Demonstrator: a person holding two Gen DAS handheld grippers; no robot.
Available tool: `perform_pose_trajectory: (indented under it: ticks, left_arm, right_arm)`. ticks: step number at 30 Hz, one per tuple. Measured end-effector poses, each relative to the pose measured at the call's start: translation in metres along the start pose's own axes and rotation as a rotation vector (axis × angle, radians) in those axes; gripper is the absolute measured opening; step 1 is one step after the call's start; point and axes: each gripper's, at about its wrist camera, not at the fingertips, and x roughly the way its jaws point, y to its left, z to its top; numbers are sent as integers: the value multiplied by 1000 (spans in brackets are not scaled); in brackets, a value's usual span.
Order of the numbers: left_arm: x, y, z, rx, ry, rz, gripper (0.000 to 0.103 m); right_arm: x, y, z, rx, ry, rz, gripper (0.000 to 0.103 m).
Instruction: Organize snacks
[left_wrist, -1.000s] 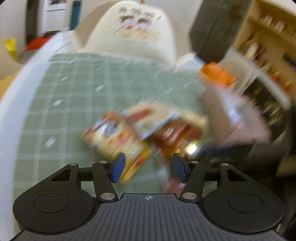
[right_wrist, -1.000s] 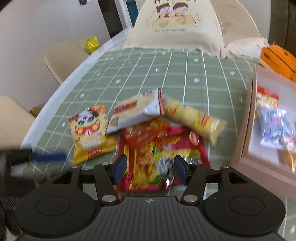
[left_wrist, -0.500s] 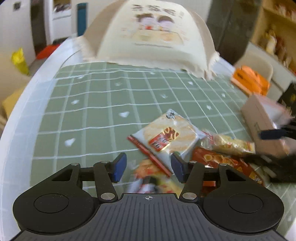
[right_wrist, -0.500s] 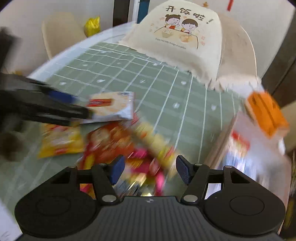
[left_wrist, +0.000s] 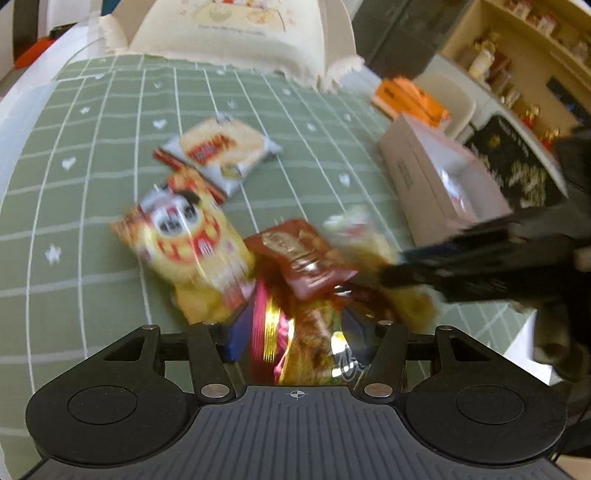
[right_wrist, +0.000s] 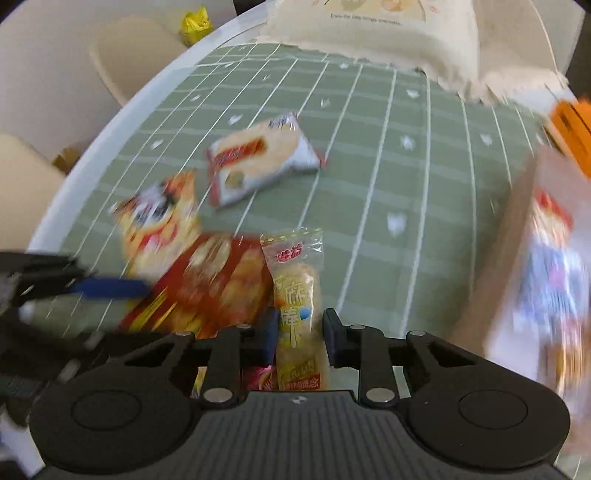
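A long clear-wrapped pale yellow snack stick (right_wrist: 297, 314) sits pinched between the fingers of the right gripper (right_wrist: 300, 334), lifted over the pile near the front of the green grid-patterned tablecloth (right_wrist: 369, 147). Beside it lies a red crinkly snack packet (right_wrist: 214, 288) (blurred), with a yellow cartoon-face chip bag (left_wrist: 184, 243) and a white rice-cracker packet (left_wrist: 221, 151) farther out. The left gripper (left_wrist: 293, 339) hangs spread wide over a pink-and-gold foil snack bag (left_wrist: 280, 343), holding nothing. An open cardboard box (left_wrist: 436, 181) with snacks inside stands to the right.
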Motion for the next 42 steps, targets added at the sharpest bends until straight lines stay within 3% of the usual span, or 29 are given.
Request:
perform_pose_trajectory:
  ticks: [5, 9, 13, 17, 22, 26, 27, 30, 35, 42]
  left_arm:
    - [22, -20, -1, 26, 29, 4, 63]
    - [26, -33, 10, -34, -31, -88, 63]
    - [18, -52, 8, 12, -78, -123, 62]
    - [5, -45, 2, -27, -94, -14, 62]
    - [0, -31, -1, -77, -82, 52, 62]
    - [5, -40, -4, -35, -39, 77, 62]
    - [8, -43, -6, -21, -25, 83, 62]
    - [16, -49, -9, 15, -5, 100, 62]
    - [31, -53, -9, 33, -6, 130, 62]
    - [61, -74, 8, 142, -28, 196, 45]
  right_arm:
    - [-33, -23, -66, 72, 1, -30, 25]
    - [-52, -48, -102, 123, -58, -169, 25]
    - [-61, -68, -125, 154, -120, -322, 28]
    - [-76, -57, -137, 96, -187, -191, 58]
    - [-75, -9, -129, -96, -260, 0, 61]
    - [-39, 19, -106, -231, -242, -15, 62]
    - [-29, 17, -101, -221, -221, -24, 64]
    - [-23, -2, -95, -93, -198, 56, 65]
    - [-43, -21, -132, -23, -183, 60, 57]
    - [-66, -41, -174, 106, -194, 13, 56]
